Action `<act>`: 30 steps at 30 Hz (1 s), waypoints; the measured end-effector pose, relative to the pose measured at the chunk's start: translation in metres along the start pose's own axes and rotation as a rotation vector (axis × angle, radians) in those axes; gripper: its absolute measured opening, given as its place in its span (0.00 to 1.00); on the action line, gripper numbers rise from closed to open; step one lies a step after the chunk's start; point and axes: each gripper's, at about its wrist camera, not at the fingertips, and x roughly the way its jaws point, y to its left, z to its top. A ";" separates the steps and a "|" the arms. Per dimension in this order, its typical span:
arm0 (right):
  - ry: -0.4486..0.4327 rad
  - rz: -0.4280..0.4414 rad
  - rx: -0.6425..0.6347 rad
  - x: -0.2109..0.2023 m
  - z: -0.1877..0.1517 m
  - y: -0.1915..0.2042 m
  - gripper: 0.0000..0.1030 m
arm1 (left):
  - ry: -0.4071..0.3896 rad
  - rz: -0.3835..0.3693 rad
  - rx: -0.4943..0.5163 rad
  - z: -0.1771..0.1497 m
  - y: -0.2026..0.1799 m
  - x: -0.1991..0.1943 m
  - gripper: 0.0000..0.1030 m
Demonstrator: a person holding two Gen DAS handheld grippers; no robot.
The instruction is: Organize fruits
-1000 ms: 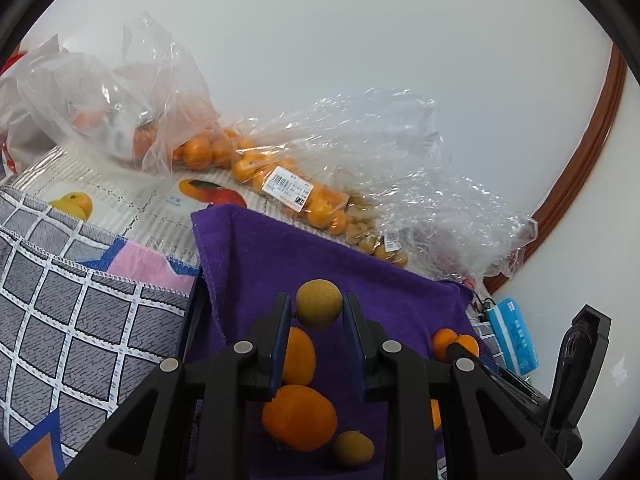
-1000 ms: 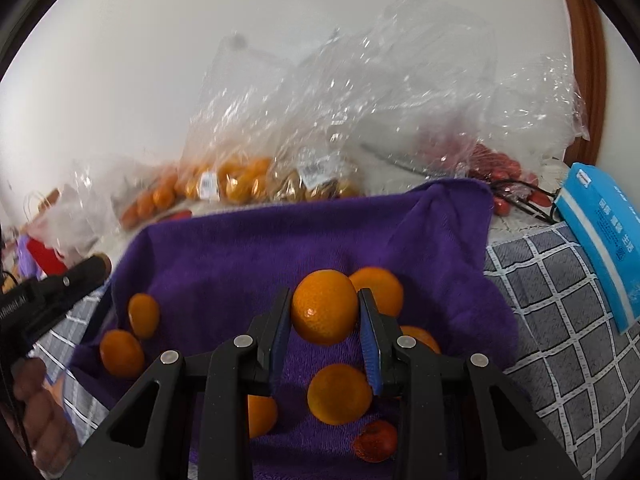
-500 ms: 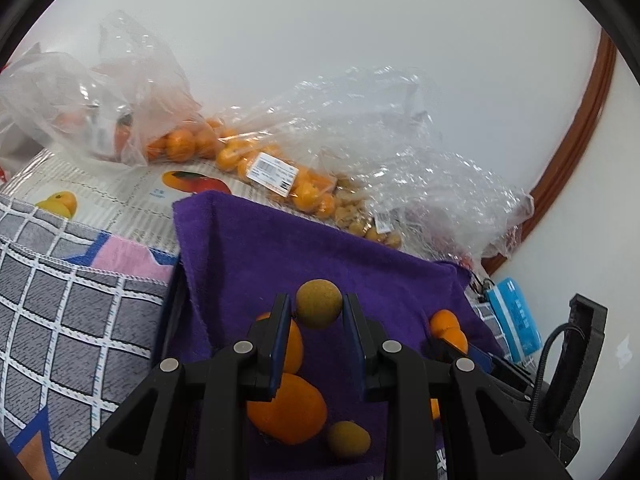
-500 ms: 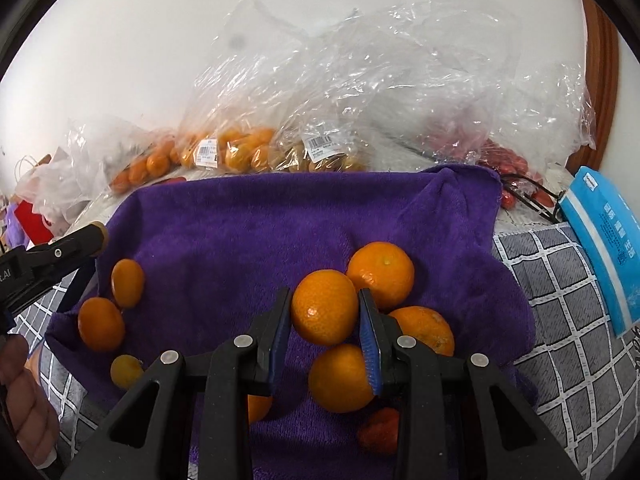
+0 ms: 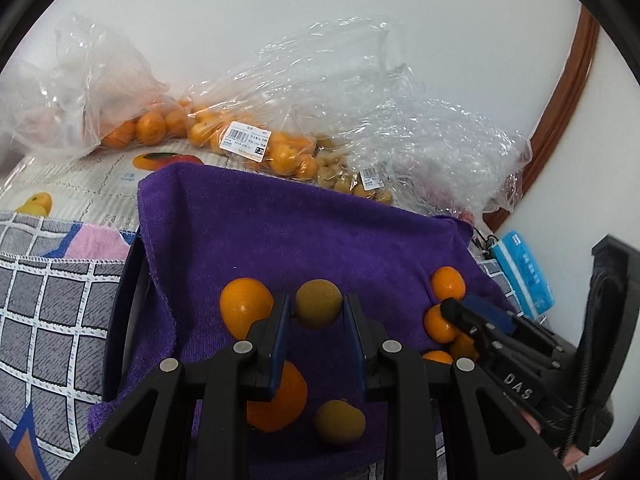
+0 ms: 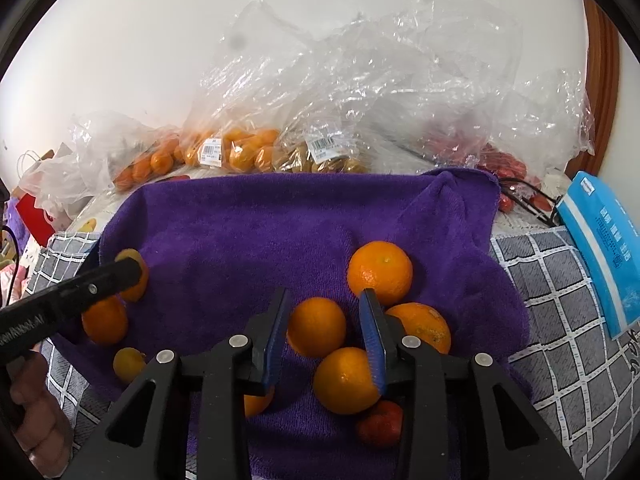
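- Left gripper (image 5: 318, 312): clamped on a small olive-brown round fruit (image 5: 319, 303), held above the purple towel (image 5: 280, 232) — pads pressing its two sides at the widest part.
- Probably light and firm-skinned, smooth enough to roll or squirt out under a hard squeeze; best held across the middle, as now.
- Below it in the left wrist view: two oranges on the left — one (image 5: 245, 307) beside the left finger, one (image 5: 280, 398) lower — plus one more olive-brown fruit (image 5: 339, 421).
- Right gripper (image 6: 325, 322): jaws opening around an orange (image 6: 317, 332) that sits on the towel; gap visible at the right pad, so no longer gripped.
- Likely soft under the peel, easily bruised, prone to rolling on a slope; a gentle hold across the widest part seems safest.
- Right-hand cluster, counted in the right wrist view: four oranges touching or nearly so, one small reddish fruit (image 6: 380, 424) at the near edge, another orange partly hidden under the left finger.
- Behind the towel: clear plastic bags (image 6: 320, 120) of fruit, too crumpled to count.
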 end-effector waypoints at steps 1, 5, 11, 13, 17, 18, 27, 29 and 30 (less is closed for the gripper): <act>-0.009 -0.001 0.002 -0.002 0.000 -0.001 0.35 | -0.001 0.001 0.002 0.000 0.000 0.000 0.25; -0.019 -0.003 0.016 -0.005 0.001 -0.003 0.35 | -0.008 0.017 0.014 -0.001 -0.001 0.000 0.25; -0.013 -0.007 0.020 -0.003 0.001 -0.004 0.35 | -0.015 0.043 0.040 -0.002 -0.005 0.001 0.25; -0.019 -0.012 0.012 -0.004 0.000 -0.002 0.36 | -0.017 0.055 0.053 -0.002 -0.007 0.002 0.25; -0.025 -0.021 0.001 -0.005 0.000 0.000 0.36 | -0.017 0.061 0.066 -0.003 -0.009 0.001 0.25; -0.026 -0.023 -0.001 -0.005 -0.001 0.000 0.36 | -0.016 0.061 0.068 -0.004 -0.010 0.001 0.25; -0.035 -0.035 -0.001 -0.008 0.000 -0.001 0.42 | -0.041 0.053 0.057 -0.001 -0.009 -0.007 0.41; -0.041 -0.034 0.002 -0.011 0.001 -0.001 0.42 | -0.056 0.057 0.062 0.000 -0.011 -0.011 0.42; -0.043 -0.034 0.003 -0.013 0.002 -0.001 0.42 | -0.062 0.058 0.063 0.001 -0.012 -0.014 0.43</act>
